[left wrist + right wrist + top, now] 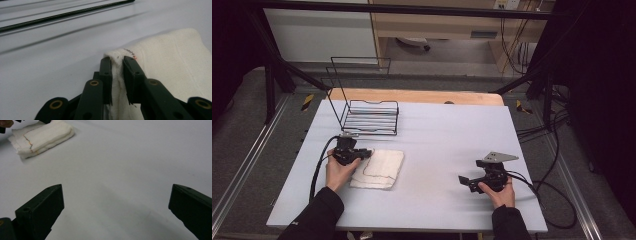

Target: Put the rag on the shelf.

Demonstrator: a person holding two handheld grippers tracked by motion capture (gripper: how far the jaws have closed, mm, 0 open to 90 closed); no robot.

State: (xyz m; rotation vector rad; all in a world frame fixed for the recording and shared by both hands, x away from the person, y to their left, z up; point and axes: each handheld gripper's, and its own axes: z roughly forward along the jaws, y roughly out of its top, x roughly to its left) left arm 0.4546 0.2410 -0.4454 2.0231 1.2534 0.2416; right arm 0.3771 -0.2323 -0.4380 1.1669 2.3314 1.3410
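Left tongs pinched the folded white towel's corner, best lifted slowly; right tongs stood wide open, empty.

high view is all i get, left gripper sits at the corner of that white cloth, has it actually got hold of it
Observer: Yes. In the left gripper view the left gripper has its jaws pinched on a raised fold of the folded cloth, with fabric bunched between the pads.
Operator: which bit of the cloth is it
Observer: A corner with dark and red stitching just beyond the jaw tips.
Operator: and the right one, anything in it
Observer: No. In the right gripper view the right gripper has its jaws wide apart over the bare table, with the cloth far off.
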